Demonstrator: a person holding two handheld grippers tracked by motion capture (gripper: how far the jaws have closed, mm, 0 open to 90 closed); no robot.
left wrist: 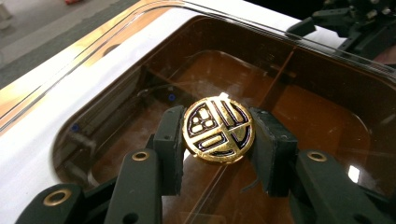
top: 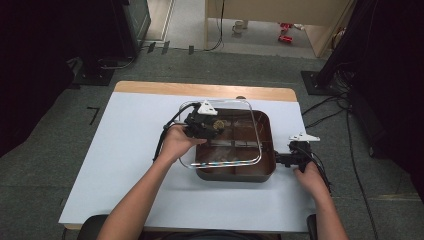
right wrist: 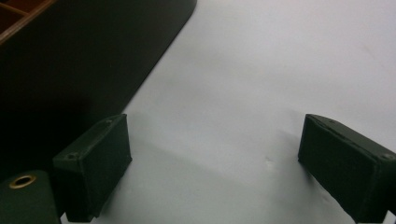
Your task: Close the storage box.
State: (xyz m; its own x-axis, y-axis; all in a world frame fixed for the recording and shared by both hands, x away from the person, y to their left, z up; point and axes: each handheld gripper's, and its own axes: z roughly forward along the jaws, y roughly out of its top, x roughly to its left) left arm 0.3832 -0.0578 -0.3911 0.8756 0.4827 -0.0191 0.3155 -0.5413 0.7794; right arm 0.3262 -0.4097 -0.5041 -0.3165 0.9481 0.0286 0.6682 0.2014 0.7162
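Clear lid (top: pixel 252 131) of rigid see-through plastic, hovering tilted over the brown box (top: pixel 267 172), shifted toward the desk's left edge so its right rim crosses the box's middle. Likely light and stiff, but smooth and glossy, so slippery along the flat pane; best taken by the round gold knob (left wrist: pixel 218 129) at its centre, the only raised part to pinch. Left tongs (left wrist: pixel 218 135) closed narrowly on that knob, one pad (left wrist: pixel 170 140) at each side of the disc, gripping its edge. Grip on a small round disc probably prone to swivel, so the lid could swing or tip if moved fast. Knob enamelled in gold and dark blue, hard, maybe easy to scratch.

Brown box near the middle of the desk (top: pixel 130 165), toward its right edge, square with rounded corners, split by thin partitions into several compartments. Compartments apparently bare through the lid; faint pale marks in one of them in the high view too small to identify. Probably a sturdy, moderately heavy tray, unlikely to slide by itself.

Right tongs (right wrist: pixel 219 172) spread wide, holding nothing, low over the pale desk surface just beside the box's right wall near its near-right corner; contact with the wall impossible to judge. Well placed, perhaps, to steady the box.
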